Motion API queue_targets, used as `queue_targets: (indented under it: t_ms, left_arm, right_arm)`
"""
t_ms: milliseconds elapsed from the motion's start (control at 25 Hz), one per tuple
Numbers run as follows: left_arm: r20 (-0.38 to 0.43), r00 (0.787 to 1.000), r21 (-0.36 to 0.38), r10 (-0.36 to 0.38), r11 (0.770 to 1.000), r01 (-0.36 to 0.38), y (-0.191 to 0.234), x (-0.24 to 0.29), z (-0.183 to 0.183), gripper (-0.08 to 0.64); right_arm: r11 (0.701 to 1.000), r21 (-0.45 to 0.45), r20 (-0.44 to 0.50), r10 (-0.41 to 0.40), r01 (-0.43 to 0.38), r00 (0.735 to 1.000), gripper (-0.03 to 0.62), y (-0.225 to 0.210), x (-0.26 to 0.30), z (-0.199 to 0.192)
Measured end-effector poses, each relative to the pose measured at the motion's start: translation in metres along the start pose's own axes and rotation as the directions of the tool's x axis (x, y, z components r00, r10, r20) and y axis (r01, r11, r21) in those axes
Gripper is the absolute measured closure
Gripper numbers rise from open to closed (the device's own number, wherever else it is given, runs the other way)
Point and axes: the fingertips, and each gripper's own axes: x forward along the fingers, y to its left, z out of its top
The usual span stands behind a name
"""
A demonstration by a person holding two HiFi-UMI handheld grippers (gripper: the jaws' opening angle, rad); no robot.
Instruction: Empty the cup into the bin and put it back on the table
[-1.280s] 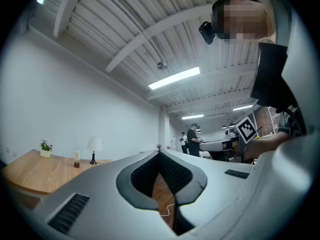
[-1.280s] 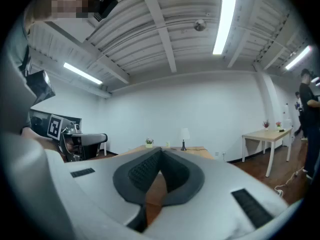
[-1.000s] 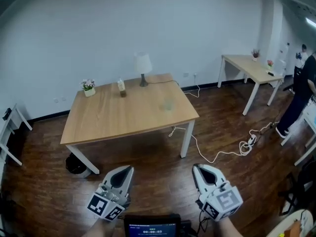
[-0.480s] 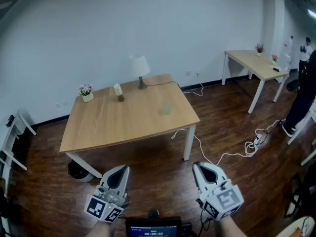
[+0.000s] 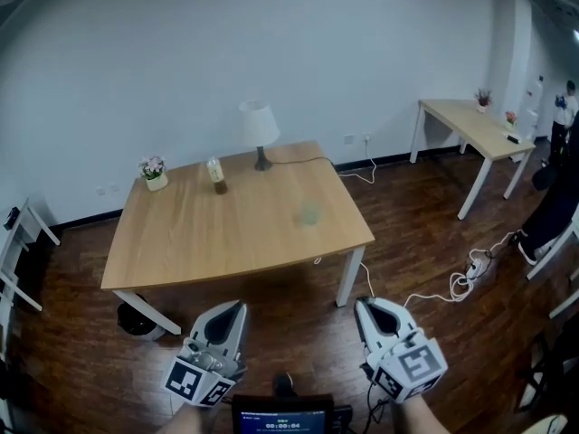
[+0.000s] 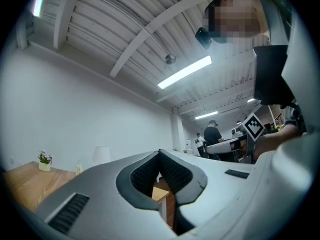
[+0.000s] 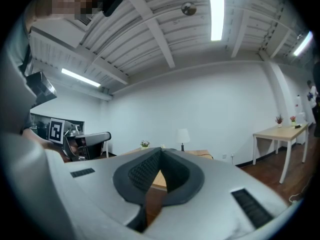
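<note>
Both grippers sit low in my head view, well short of the table (image 5: 181, 242), side by side and pointing toward it. L gripper (image 5: 237, 308): jaws together at the tips, nothing btwn them. The left gripper view confirms it, pads meeting w/ only a bit of floor and a table corner showing through the opening below them. R gripper (image 5: 360, 305): same, jaws closed and empty, tips touching in the right gripper view. Cup (image 5: 309, 213) stands on the tabletop, right-hand part, nearer the front edge than the back. It's pale and see-thru, so I can't make out any contents. Bin (image 5: 137, 318), dark & round, is on the floor under the table's front-left corner, just beside the white leg. Along the table's back: lamp (image 5: 260, 127), small bottle (image 5: 216, 174), flower pot (image 5: 153, 173). A white cable (image 5: 452, 284) trails over the wood floor at right. 2nd table (image 5: 470, 123) stands farther back-right, w/ a person (image 5: 556, 197) at the frame edge.
</note>
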Motion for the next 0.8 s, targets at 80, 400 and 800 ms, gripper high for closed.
queue_targets:
  t_ms: [80, 400, 800]
  left_arm:
    - [0.009, 1.0, 0.005, -0.005, 1.0, 0.005, 0.017, 0.014, -0.003, 0.56]
    - [0.055, 0.998, 0.003, -0.006, 1.0, 0.006, 0.09, 0.066, -0.011, 0.56]
    - [0.091, 0.995, 0.025, -0.039, 0.999, 0.037, 0.163, 0.122, -0.027, 0.56]
  right_arm:
    - [1.0, -0.004, 0.003, -0.01, 0.01, 1.0, 0.592, -0.009, 0.02, 0.005]
    - [0.999, -0.026, -0.01, -0.025, 0.025, 1.0, 0.592, -0.031, 0.1, 0.017]
    - [0.996, -0.013, -0.032, -0.084, 0.083, 0.996, 0.592, -0.063, 0.182, 0.015]
